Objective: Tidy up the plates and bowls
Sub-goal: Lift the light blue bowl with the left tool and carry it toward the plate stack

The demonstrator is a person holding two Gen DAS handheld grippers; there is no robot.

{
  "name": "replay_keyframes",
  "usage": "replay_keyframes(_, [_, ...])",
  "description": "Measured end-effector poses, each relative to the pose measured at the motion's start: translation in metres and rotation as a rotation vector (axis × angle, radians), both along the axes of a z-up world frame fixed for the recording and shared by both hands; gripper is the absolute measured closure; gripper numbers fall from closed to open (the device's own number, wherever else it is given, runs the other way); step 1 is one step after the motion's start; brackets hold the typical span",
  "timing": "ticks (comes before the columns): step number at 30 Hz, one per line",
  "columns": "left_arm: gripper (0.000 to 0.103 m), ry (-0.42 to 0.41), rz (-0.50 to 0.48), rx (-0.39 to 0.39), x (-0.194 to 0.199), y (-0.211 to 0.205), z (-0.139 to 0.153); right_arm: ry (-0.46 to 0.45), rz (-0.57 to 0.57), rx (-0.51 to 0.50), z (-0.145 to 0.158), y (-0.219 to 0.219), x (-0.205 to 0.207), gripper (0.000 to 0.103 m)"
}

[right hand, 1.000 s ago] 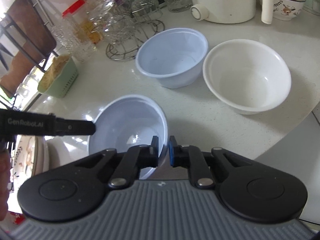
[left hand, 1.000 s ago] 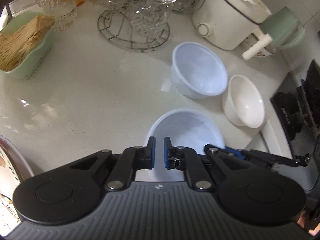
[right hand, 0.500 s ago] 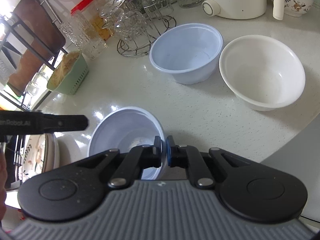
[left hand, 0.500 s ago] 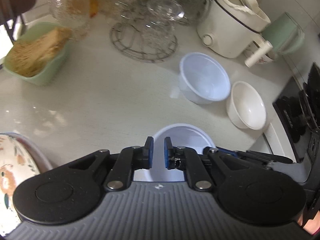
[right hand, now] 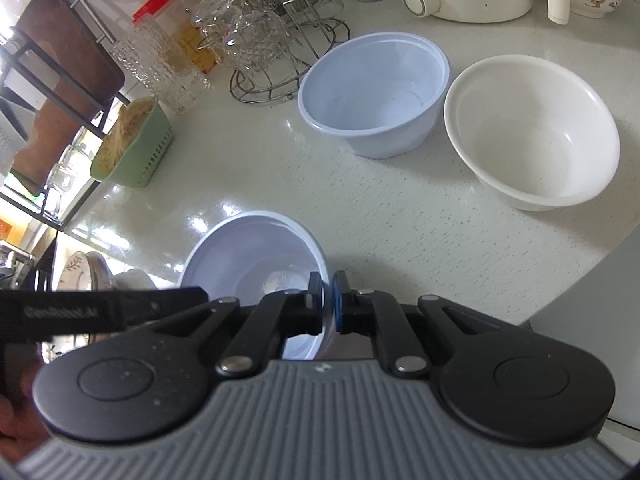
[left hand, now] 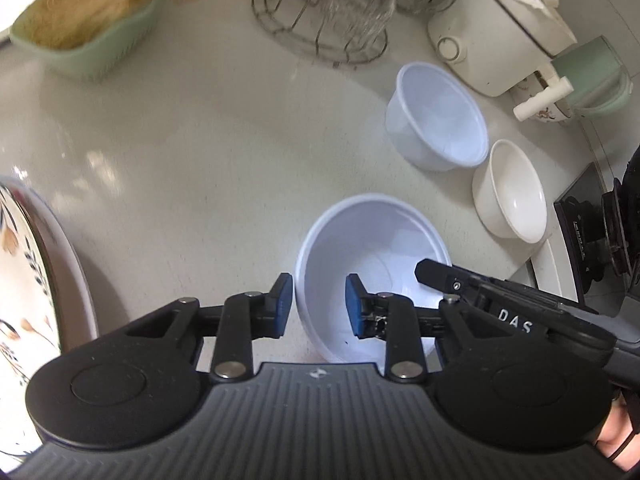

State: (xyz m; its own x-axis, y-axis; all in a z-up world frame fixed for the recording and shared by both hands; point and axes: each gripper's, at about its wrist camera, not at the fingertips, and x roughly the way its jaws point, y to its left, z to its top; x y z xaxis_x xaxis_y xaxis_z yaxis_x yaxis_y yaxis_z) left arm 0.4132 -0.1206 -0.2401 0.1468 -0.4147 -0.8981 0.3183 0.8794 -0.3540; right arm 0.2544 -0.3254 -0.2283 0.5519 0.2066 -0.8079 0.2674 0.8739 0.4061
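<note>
Right tongs [right hand: 327,306] are clamped on the near rim of the pale blue plastic bowl [right hand: 256,256], wall pinched between the blue pads. Left tongs [left hand: 316,306] have just been opening: the pads now straddle that same bowl's [left hand: 372,248] left rim with daylight on both sides, no pressure on it. The bowl sits near the front of the bench [right hand: 360,208], thin-walled, glossy, empty, with a rolled lip.

Room to move: a wide bare stretch of speckled bench lies between this bowl and the two farther back. To the right the bench edge curves away close to the white bowl [right hand: 532,132]. To the left, a patterned plate [left hand: 24,280] crowds the edge.

Count: two pale blue bowls, the gripped one and a second [right hand: 372,92] standing upright just beside the white bowl, so three bowls in all. One wire glass rack [right hand: 280,56] stands behind them, one green basket [right hand: 136,152] at left, one cream cooker [left hand: 500,40] at back.
</note>
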Motion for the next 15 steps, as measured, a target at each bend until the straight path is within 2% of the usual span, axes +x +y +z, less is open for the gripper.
replay_keyframes(3, [0.079, -0.001, -0.004, 0.014, 0.001, 0.001, -0.001, 0.007, -0.006, 0.004, 0.000, 0.002, 0.000, 0.095])
replay_keyframes(9, [0.080, 0.010, 0.049, -0.008, 0.008, 0.022, 0.007, -0.012, 0.015, 0.030, 0.007, 0.011, 0.004, 0.095])
replay_keyframes(15, [0.079, -0.011, 0.089, 0.020, 0.015, 0.041, 0.016, -0.018, 0.048, 0.038, 0.010, 0.033, 0.018, 0.094])
